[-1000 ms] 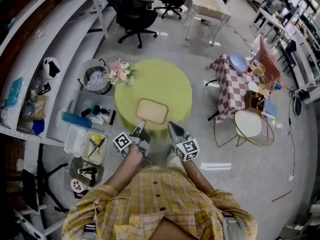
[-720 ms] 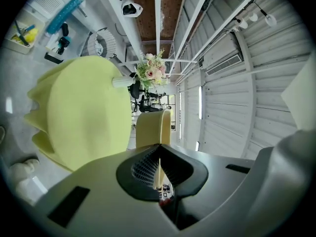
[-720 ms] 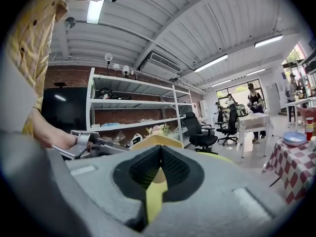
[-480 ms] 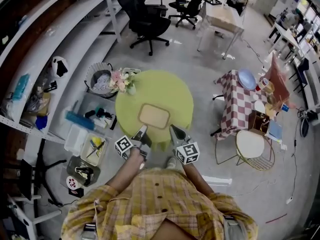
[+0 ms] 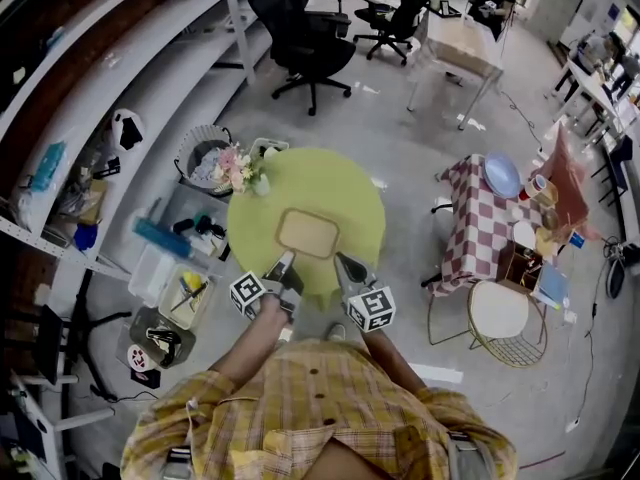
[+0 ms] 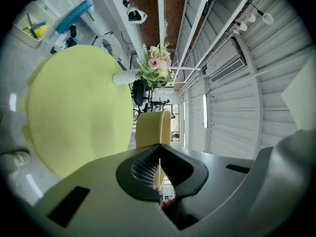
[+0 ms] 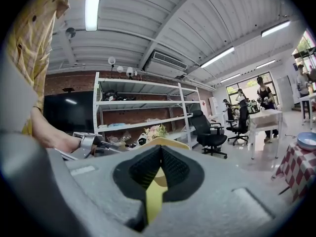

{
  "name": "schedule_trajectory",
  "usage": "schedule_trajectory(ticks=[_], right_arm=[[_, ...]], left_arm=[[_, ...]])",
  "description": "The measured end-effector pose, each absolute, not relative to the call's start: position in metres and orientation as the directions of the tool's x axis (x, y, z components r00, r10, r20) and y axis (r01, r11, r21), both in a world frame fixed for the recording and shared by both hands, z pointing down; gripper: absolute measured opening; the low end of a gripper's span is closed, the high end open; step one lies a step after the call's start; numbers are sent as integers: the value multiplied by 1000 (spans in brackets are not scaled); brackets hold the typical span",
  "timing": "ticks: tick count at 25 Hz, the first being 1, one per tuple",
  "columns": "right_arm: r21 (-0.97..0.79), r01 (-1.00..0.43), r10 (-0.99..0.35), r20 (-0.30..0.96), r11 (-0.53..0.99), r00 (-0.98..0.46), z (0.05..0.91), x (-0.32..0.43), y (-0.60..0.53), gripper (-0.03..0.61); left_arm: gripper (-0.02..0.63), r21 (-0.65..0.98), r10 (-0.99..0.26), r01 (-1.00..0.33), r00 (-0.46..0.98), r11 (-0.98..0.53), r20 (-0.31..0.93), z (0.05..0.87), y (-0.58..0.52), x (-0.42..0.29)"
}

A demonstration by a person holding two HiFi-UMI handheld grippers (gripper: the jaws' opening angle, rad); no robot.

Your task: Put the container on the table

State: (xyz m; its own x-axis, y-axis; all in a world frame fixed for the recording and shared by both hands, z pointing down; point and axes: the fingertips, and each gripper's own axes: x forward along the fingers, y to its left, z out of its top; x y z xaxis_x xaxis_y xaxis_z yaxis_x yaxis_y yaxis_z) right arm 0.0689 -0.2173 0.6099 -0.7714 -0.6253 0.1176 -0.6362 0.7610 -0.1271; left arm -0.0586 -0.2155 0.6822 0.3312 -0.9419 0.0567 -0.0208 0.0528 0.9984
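Head view: the tan container (image 5: 308,233) sits just ahead of both claws, over the round green table (image 5: 352,190). The left claw (image 5: 284,264) and right claw (image 5: 343,264) each meet its near rim.

Left gripper view: the left claw (image 6: 159,149) is pinched tight on the container's thin rim, with the table to its left.

Right gripper view: the right claw (image 7: 160,152) is clamped on the container's yellow edge.

Matt, cloth-covered table (image 5: 340,180); smooth, plastic-looking cream container (image 5: 306,232)
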Motion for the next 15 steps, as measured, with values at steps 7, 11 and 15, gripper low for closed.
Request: schedule_trajectory(ticks=[7, 11, 15], right_arm=[[-139, -600, -587, 130, 788, -799, 613, 70, -223, -3], [-142, -612, -597, 135, 778, -791, 618, 65, -233, -3], [-127, -617, -601, 145, 776, -786, 622, 59, -236, -3]], left_arm=[[14, 997, -949, -4, 304, 79, 77, 693, -227, -53], [14, 997, -946, 10, 315, 81, 74, 694, -236, -51], [14, 996, -940, 17, 330, 91, 80, 701, -243, -53]])
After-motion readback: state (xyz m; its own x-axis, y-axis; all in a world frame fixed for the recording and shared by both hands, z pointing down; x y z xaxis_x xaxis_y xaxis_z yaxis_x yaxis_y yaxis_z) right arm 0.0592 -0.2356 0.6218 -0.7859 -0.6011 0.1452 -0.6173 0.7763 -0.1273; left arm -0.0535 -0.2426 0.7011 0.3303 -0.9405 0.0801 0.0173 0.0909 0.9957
